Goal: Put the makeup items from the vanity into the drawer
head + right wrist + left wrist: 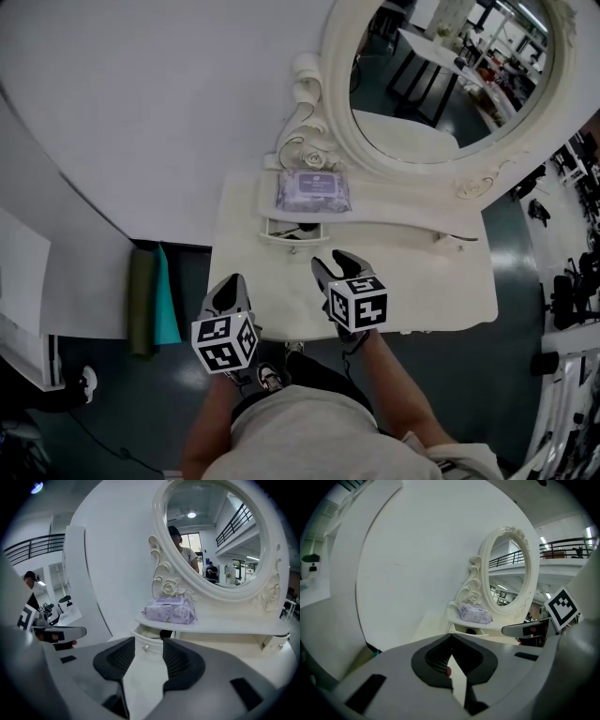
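Observation:
A purple wipes pack [314,190] [169,610] [474,613] lies on the vanity's raised shelf, at the foot of the mirror. Under it a small drawer [279,229] [143,635] stands pulled out, with something dark inside that I cannot make out. My right gripper [334,264] [148,645] hovers over the tabletop just in front of the drawer, open and empty; the drawer's knob shows through the gap. My left gripper [230,289] [451,639] hangs at the table's front left, its tips meeting, shut. A small reddish spot shows between its jaws; I cannot tell what it is.
The white vanity top [412,281] spreads to the right of my grippers. A big oval mirror [450,75] rises behind the shelf. A second small drawer's knob [459,240] sits at the right. Green and teal rolls [155,300] stand on the floor at the left.

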Available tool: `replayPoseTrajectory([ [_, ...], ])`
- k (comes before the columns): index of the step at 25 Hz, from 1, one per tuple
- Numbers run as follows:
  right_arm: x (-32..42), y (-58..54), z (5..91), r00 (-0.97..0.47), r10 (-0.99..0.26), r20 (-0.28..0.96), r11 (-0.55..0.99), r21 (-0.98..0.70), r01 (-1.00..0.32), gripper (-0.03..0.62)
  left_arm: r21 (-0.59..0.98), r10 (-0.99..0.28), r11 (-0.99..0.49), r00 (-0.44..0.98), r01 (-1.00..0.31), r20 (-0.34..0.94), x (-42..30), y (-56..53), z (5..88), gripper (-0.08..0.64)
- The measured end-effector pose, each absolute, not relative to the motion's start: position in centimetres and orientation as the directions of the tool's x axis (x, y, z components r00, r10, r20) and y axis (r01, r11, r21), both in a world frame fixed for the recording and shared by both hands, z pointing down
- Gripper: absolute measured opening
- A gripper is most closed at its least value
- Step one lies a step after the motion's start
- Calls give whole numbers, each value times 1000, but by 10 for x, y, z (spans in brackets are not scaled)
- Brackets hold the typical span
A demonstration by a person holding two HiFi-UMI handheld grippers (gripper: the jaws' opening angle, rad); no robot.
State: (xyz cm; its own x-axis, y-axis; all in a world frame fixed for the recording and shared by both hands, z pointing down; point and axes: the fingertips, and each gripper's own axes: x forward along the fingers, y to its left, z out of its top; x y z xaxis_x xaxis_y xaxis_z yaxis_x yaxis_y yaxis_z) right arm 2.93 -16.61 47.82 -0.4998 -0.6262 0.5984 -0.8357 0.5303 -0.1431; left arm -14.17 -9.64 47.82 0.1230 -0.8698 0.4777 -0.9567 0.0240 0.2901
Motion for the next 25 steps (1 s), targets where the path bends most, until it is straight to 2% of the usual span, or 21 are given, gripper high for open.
replayPoseTrajectory([
  [5,31,-144,477,-501,-630,594,521,-155,-839,186,281,-871,7,132,-960,473,-141,-76,474,5],
  [9,34,-127,478,-488,-643,590,507,-149,-849,86,272,-871,1,133,-962,473,-142,-58,473,5],
  [12,36,-115,479,-477,-650,591,496,-144,-856,51,267,-870,-2,133,-964,474,-144,-45,474,5],
  [25,61,-68,474,-440,-673,595,450,-144,-882,22,305,-856,-35,186,-952,483,-128,-15,486,5],
])
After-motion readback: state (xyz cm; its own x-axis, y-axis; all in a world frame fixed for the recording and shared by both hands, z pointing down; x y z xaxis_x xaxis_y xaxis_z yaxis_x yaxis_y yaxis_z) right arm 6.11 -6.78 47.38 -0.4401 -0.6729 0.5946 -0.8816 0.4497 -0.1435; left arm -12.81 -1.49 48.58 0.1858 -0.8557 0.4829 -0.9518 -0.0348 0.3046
